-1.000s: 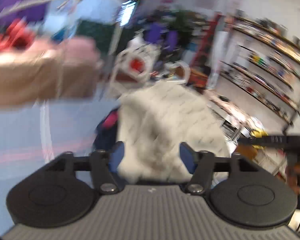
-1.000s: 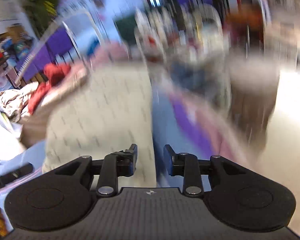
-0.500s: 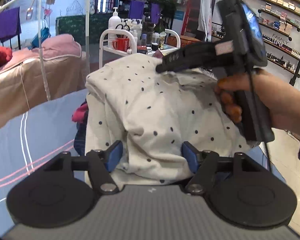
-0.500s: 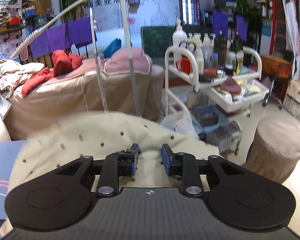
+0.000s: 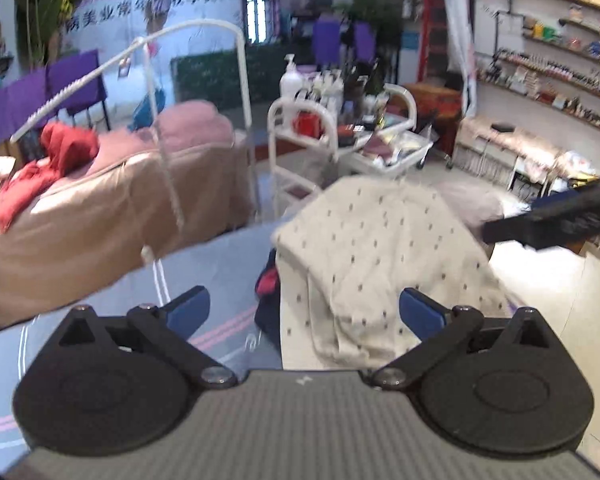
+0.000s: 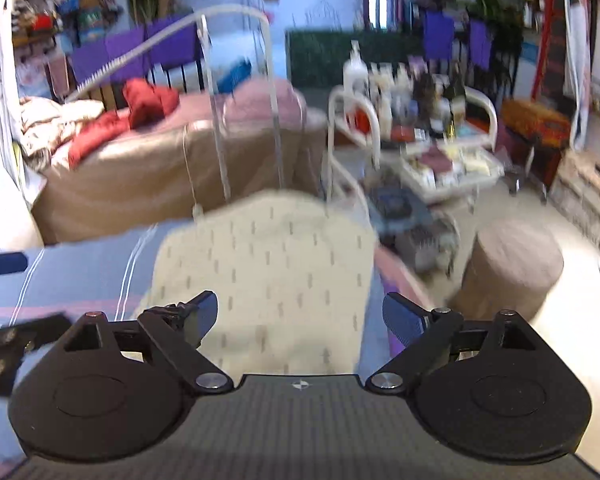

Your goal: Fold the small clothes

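A cream garment with small dark dots (image 5: 376, 256) lies folded on the blue striped table cover (image 5: 204, 272), on top of darker clothes (image 5: 266, 284). My left gripper (image 5: 304, 312) hovers just before it, its jaws opening wide; the cloth shows between the blue pads (image 5: 418, 308) without being pressed. The right wrist view shows the same garment (image 6: 276, 264) ahead of my right gripper (image 6: 300, 316), whose jaws are also opening, nothing pinched. The right gripper's black body (image 5: 556, 216) reaches in at the left view's right edge.
A beige massage bed (image 5: 100, 200) with a red cloth (image 5: 52, 160) stands behind the table. A white trolley (image 5: 340, 148) full of bottles is beyond the garment. A round beige stool (image 6: 512, 264) sits on the floor at right. Shelves (image 5: 548, 72) line the right wall.
Both grippers have let go of the dotted garment and opened wide. Both have pulled back from it, and the garment now lies flatter on the pile.
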Demonstrator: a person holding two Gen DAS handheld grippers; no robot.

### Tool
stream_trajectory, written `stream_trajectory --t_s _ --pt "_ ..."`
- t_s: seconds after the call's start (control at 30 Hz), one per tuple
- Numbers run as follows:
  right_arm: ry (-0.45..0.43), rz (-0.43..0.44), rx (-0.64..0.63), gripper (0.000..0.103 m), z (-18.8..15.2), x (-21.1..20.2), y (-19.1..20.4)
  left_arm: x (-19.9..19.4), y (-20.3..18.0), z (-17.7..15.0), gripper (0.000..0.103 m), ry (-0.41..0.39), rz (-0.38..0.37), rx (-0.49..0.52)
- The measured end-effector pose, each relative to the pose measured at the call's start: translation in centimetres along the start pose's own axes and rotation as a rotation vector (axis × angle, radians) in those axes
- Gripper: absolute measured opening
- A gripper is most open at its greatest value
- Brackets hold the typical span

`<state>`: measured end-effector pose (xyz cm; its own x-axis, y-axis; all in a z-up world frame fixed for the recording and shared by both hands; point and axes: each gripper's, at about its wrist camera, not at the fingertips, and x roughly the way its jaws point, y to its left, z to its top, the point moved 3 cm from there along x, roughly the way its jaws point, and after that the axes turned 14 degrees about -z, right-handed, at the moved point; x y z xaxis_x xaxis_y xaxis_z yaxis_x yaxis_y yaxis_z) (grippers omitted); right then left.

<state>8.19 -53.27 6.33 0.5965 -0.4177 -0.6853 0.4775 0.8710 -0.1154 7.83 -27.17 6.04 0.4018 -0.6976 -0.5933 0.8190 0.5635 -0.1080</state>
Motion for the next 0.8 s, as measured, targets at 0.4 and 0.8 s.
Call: stream_trajectory --t_s 0.4,0.8 --pt "0.063 -0.016 -0.086 0.103 -3.7 0.0 1.5 4.6 -0.9 0.5 0.103 0.076 0.015 -0.045" --pt "0.067 -0.048 -0.099 0.103 -4.0 0.3 1.7 4.7 -1.4 1.3 0.103 0.013 0.107 0.035"
